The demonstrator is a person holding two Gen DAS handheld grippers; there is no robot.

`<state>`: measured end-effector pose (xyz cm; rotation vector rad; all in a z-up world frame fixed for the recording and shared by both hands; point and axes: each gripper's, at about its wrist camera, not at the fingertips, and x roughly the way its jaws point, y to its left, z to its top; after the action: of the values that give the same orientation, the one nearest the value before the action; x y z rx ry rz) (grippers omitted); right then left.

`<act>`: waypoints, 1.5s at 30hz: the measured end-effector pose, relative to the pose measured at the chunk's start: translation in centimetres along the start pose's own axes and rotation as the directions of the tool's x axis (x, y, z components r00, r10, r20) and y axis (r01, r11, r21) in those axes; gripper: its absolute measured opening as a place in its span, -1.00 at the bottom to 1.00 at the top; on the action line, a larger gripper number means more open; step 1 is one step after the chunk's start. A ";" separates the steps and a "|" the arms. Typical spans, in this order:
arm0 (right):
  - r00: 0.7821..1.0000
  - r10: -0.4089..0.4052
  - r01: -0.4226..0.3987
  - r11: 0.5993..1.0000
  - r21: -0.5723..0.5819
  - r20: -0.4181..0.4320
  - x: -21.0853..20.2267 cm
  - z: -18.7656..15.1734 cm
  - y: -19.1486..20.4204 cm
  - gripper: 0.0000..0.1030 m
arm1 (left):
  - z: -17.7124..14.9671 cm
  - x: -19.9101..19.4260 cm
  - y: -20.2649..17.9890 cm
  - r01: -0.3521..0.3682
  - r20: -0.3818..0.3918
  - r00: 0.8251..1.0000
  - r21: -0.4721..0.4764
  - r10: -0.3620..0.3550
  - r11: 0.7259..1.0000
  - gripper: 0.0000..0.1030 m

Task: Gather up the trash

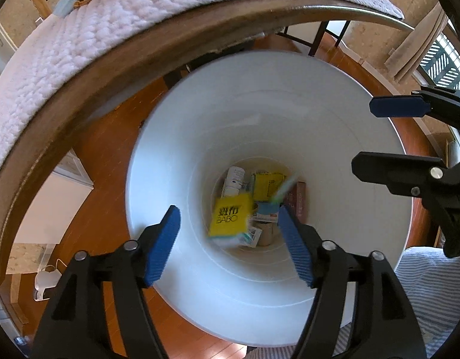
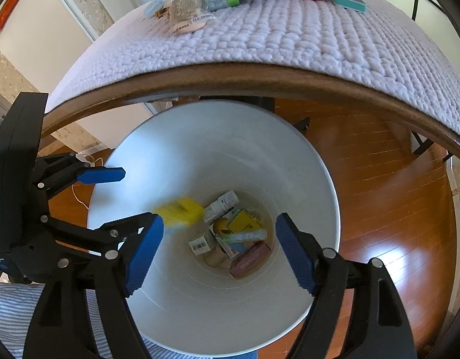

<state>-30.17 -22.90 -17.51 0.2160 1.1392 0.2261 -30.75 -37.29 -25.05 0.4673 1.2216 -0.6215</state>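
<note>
Both views were bright with daylight, which entered through a window [image 1: 445,62] far beyond the right fingertip of the left camera. Glare streaked the wooden floor [image 2: 409,257] right of the right camera's fingers. A yellow box [image 2: 179,211] was smeared by motion blur just above the left fingertip there. Fisheye bending curved the table edge [image 2: 244,70] above the fingers, and the corners went black

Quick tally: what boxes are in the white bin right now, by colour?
Yellow boxes: 2 (one of them blurred, by the wall of the bin)
Pink box: 1
White cartons: 2
Total: 5 boxes that I can tell apart; anything buried under the pile is not counted.
</note>
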 end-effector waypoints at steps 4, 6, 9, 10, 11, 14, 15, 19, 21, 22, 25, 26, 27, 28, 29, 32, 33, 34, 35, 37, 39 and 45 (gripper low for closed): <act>1.000 -0.001 0.001 1.000 0.002 0.001 -0.2 -0.1 -0.1 0.50 | -0.1 -0.3 -0.1 -0.006 0.009 1.000 0.012 0.006 1.000 0.50; 1.000 -0.001 0.001 1.000 0.002 0.001 -0.2 -0.1 -0.2 0.50 | 0.0 -0.4 -0.3 -0.005 0.008 1.000 0.016 0.005 1.000 0.50; 1.000 -0.002 0.002 1.000 0.004 0.004 -0.4 -0.2 -0.2 0.51 | 0.1 -0.5 -0.4 -0.004 0.009 1.000 0.019 0.004 1.000 0.50; 1.000 -0.002 0.002 1.000 0.005 0.006 -0.5 -0.2 -0.3 0.51 | 0.1 -0.5 -0.5 -0.004 0.009 1.000 0.019 0.003 1.000 0.50; 1.000 -0.001 0.001 1.000 0.006 0.008 -0.8 -0.3 -0.5 0.51 | 0.0 -0.6 -0.5 -0.004 0.009 1.000 0.020 0.003 1.000 0.50; 1.000 -0.001 0.001 1.000 0.009 0.017 -1.4 -0.2 -0.6 0.51 | 0.1 -0.8 -0.6 -0.005 0.011 1.000 0.019 0.005 1.000 0.50; 1.000 -0.001 0.001 1.000 0.010 0.021 -1.7 -0.2 -0.6 0.51 | 0.2 -0.7 -0.3 -0.005 0.012 1.000 0.019 0.004 1.000 0.50; 0.999 -0.004 0.004 1.000 0.012 0.035 -2.5 0.0 -0.5 0.51 | 0.3 -1.5 0.1 -0.003 0.022 1.000 0.015 0.003 1.000 0.50; 0.999 -0.008 0.008 1.000 0.012 0.044 -3.1 0.1 -0.4 0.51 | 0.3 -2.0 0.0 -0.001 0.029 1.000 0.010 0.001 1.000 0.50; 0.999 -0.012 0.011 1.000 0.011 0.051 -3.6 0.1 -0.4 0.51 | 0.2 -2.2 0.1 -0.001 0.034 0.999 0.008 0.001 1.000 0.50; 0.998 -0.019 0.018 1.000 0.009 0.066 -4.5 0.2 -0.4 0.51 | 0.4 -3.1 0.2 0.002 0.053 0.999 -0.005 -0.001 1.000 0.50; 0.997 -0.020 0.019 1.000 0.009 0.073 -4.9 0.3 -0.4 0.51 | 0.4 -3.5 0.3 0.005 0.059 0.998 -0.010 -0.004 1.000 0.50; 0.997 -0.021 0.020 1.000 0.010 0.079 -5.2 0.4 -0.4 0.51 | 0.5 -3.7 0.3 0.007 0.064 0.998 -0.013 -0.006 1.000 0.50; 0.996 -0.022 0.021 1.000 0.012 0.085 -5.5 0.6 -0.4 0.51 | 0.6 -4.0 0.4 0.009 0.071 0.997 -0.017 -0.007 1.000 0.50; 0.995 -0.025 0.023 1.000 0.013 0.094 -5.9 0.7 -0.4 0.51 | 0.7 -4.6 0.5 0.010 0.082 0.997 -0.023 -0.008 1.000 0.50; 0.993 -0.029 0.027 0.999 0.016 0.118 -7.0 1.2 -0.4 0.51 | 1.1 -5.7 0.6 0.013 0.113 0.994 -0.029 -0.010 1.000 0.50; 0.992 -0.030 0.028 0.999 0.016 0.126 -7.3 1.3 -0.4 0.51 | 1.2 -6.2 0.7 0.014 0.126 0.992 -0.030 -0.010 0.999 0.50; 0.990 -0.031 0.030 0.999 0.015 0.138 -7.8 1.6 -0.4 0.51 | 1.4 -6.6 0.7 0.013 0.137 0.991 -0.031 -0.008 0.999 0.50; 0.989 -0.033 0.031 0.999 0.015 0.145 -8.0 1.7 -0.4 0.51 | 1.6 -7.3 0.8 0.013 0.154 0.988 -0.036 -0.007 0.999 0.50; 0.986 -0.037 0.036 0.999 0.014 0.161 -8.6 2.0 -0.5 0.51 | 2.0 -8.1 1.1 0.011 0.174 0.985 -0.043 -0.004 0.999 0.50; 0.982 -0.054 0.052 0.999 0.014 0.179 -9.2 2.4 -0.7 0.51 | 2.6 -9.0 1.5 -0.001 0.202 0.979 -0.058 0.013 0.998 0.50; 0.967 -0.104 0.092 0.994 0.063 0.233 -10.2 4.3 -2.3 0.61 | 4.6 -10.4 4.3 -0.037 0.255 0.964 -0.167 0.079 0.985 0.63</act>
<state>-30.18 -28.27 -7.56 0.2258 0.9165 0.0802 -26.84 -35.08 -13.81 0.2745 0.9937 -0.5116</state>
